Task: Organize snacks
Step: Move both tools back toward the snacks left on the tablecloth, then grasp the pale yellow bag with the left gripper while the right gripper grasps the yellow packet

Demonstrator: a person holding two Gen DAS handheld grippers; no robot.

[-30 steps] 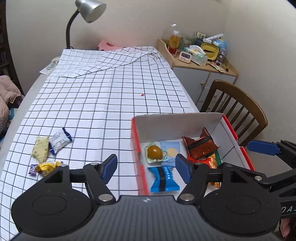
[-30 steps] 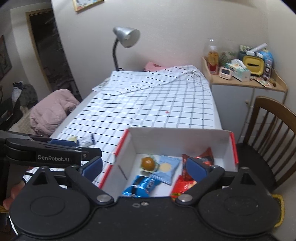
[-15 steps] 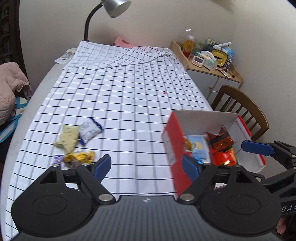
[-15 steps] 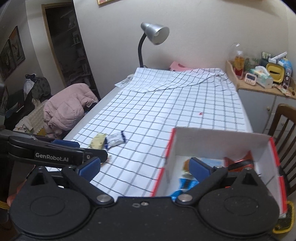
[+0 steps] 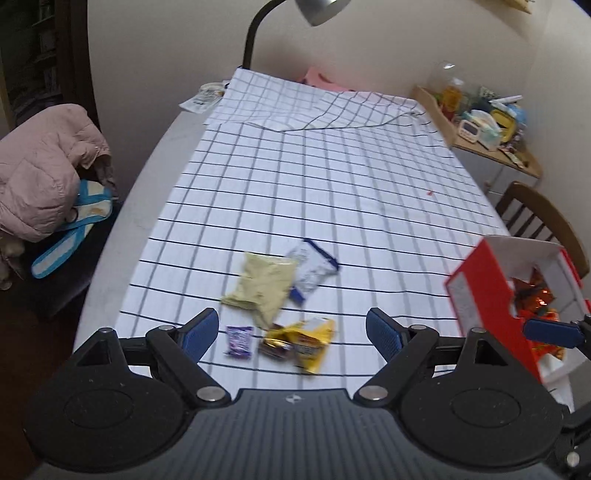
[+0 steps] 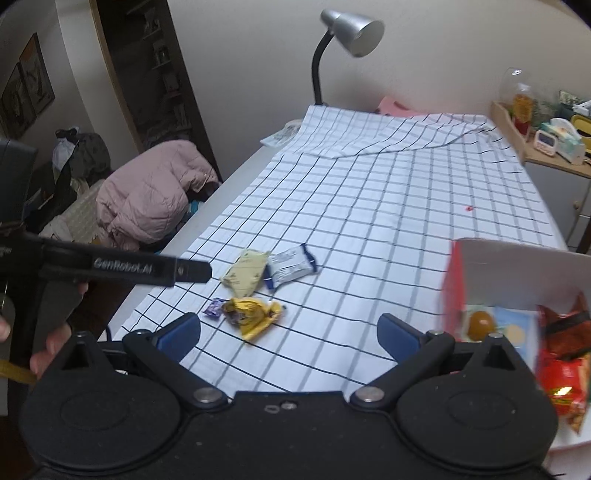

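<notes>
Left gripper (image 5: 291, 328) jaws wide, nothing held; right gripper (image 6: 288, 330) likewise wide and empty. 4 loose snacks (image 5: 275, 295) lie clustered on the checked cloth (image 5: 332, 177) (left of the red box (image 5: 491, 310), which holds others).

I'm looking into a lived-in room of a home: a long table (image 5: 155, 173) under a checked cloth (image 5: 332, 184), a gooseneck lamp (image 6: 351, 26) at its far edge, a wooden chair (image 5: 543, 218) along its right edge, a pink padded jacket (image 6: 151, 195) heaped to the left, a cluttered side cabinet (image 6: 554, 166), and framed pictures (image 6: 26, 92) on the wall.
</notes>
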